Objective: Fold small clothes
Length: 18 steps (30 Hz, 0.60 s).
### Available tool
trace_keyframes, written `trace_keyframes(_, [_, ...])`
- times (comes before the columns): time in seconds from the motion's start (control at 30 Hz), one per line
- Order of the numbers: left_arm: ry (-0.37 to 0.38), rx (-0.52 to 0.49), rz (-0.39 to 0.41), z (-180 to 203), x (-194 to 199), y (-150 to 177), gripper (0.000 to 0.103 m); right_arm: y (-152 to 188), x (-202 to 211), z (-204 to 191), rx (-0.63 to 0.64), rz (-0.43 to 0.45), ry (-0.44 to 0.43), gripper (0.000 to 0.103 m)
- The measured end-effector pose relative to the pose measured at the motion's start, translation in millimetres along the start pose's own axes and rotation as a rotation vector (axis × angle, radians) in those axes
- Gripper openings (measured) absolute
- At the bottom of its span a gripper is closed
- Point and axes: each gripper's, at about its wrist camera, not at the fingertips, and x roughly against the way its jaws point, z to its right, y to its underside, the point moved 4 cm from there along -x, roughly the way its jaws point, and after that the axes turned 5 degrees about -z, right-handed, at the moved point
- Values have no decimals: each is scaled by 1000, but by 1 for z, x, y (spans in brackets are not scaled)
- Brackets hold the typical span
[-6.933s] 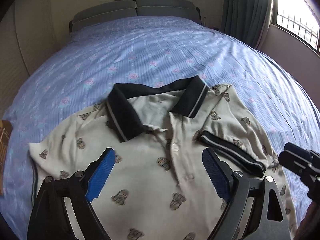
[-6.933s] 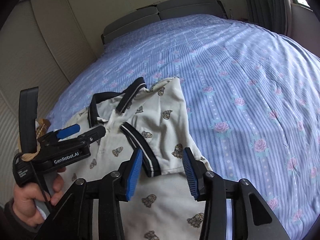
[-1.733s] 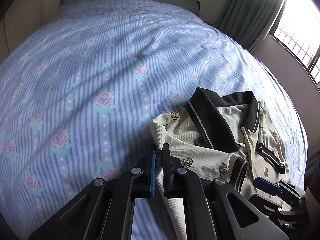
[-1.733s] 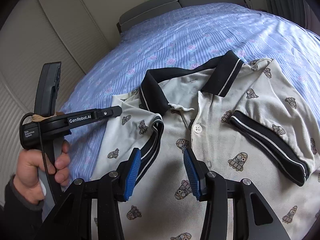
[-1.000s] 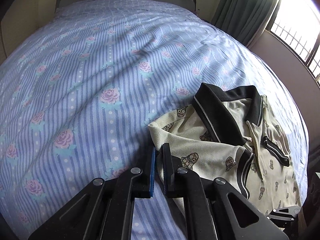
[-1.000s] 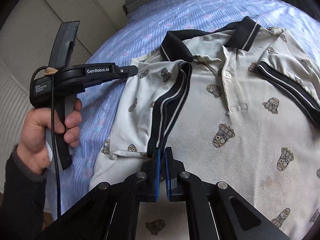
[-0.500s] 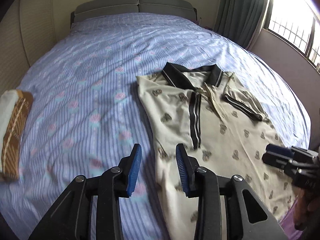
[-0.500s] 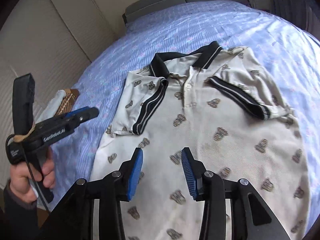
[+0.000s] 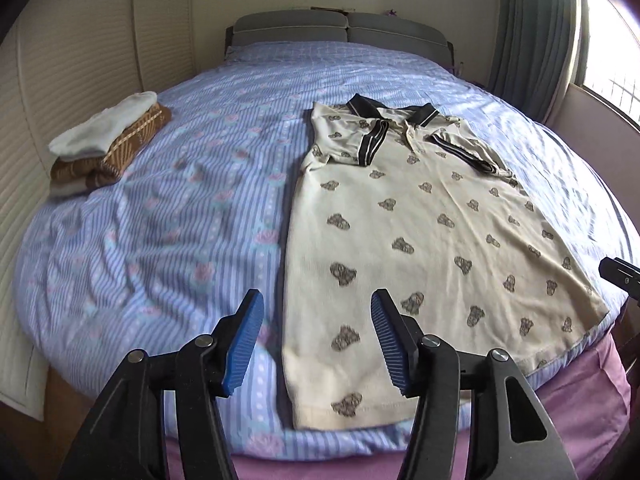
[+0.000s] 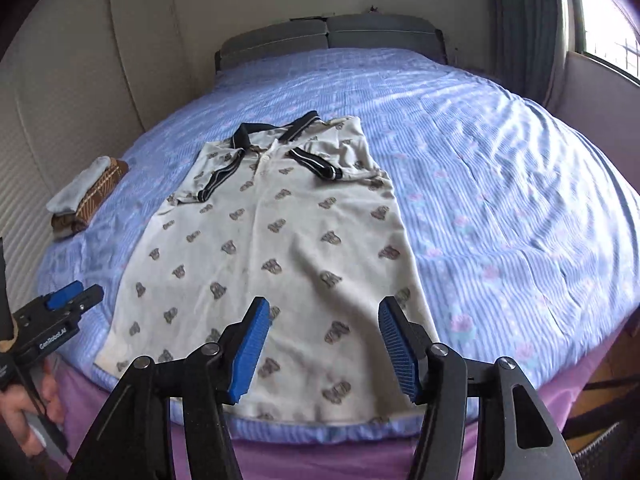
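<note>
I count one cream polo shirt with dark collar and printed figures (image 9: 420, 216), lying flat near the foot of the blue striped floral bedsheet (image 9: 180, 200), both sleeves folded inward. One pile of folded brown and white clothes (image 9: 106, 142) sits well apart. My left gripper (image 9: 316, 340) and right gripper (image 10: 324, 344) both gape wide, holding nothing, above the hem.

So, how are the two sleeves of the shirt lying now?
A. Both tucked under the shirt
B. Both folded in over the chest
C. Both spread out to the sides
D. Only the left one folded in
B: on the shirt, both dark-trimmed sleeves lie on top of the chest, cuffs pointing inward.
</note>
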Motion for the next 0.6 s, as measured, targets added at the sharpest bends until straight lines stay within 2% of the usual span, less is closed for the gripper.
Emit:
trace_keyframes(0.13, [-65, 13, -17, -1, 0, 17, 55, 20, 2, 17, -28, -17, 34, 58])
trace_keyframes(0.33, [-66, 74, -55, -13, -8, 28, 55, 40, -4, 40, -86, -47, 103, 58])
trace_keyframes(0.6, [-28, 122, -122, -18, -19, 39, 55, 47, -9, 49, -121, -66, 125, 58])
